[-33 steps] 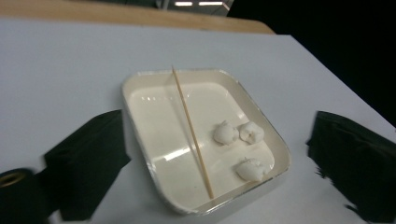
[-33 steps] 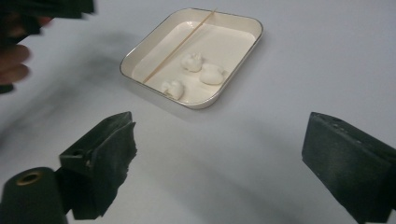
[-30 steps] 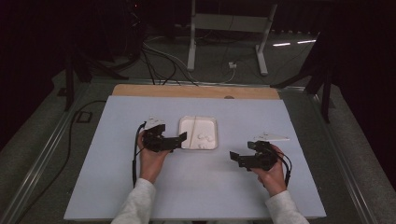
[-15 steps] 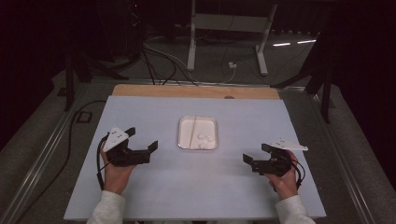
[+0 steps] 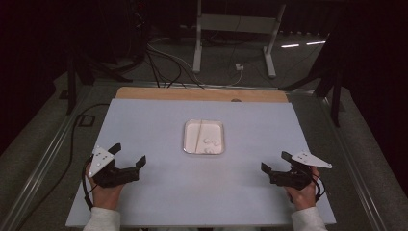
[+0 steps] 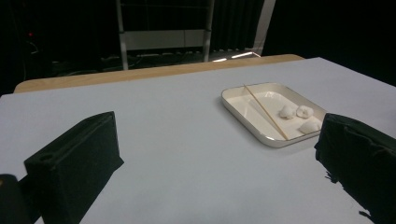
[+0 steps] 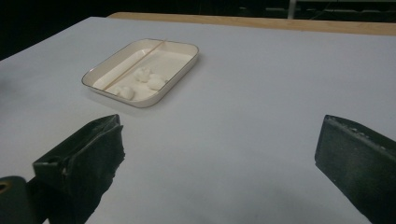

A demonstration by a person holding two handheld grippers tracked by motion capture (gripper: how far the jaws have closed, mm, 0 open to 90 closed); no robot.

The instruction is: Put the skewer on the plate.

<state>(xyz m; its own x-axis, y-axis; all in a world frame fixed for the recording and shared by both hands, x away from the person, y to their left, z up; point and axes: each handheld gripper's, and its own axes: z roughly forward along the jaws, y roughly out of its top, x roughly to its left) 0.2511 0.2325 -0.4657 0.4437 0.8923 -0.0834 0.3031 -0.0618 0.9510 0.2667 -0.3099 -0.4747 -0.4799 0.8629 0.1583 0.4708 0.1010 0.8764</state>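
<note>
Lying at the table's middle, the white tray (image 5: 204,136) holds a thin stick (image 5: 199,135) running near to far and three white lumps (image 5: 211,144). Left gripper (image 5: 128,155) and right gripper (image 5: 273,162) sit wide open, empty, about equally distant; both have drawn back outward since earlier

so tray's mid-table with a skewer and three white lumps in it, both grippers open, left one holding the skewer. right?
Not quite. The left gripper holds nothing: its fingers are apart over the bare table. The skewer lies in the tray, as the left gripper view shows. The rest stands: three white lumps, right gripper also open.
</note>
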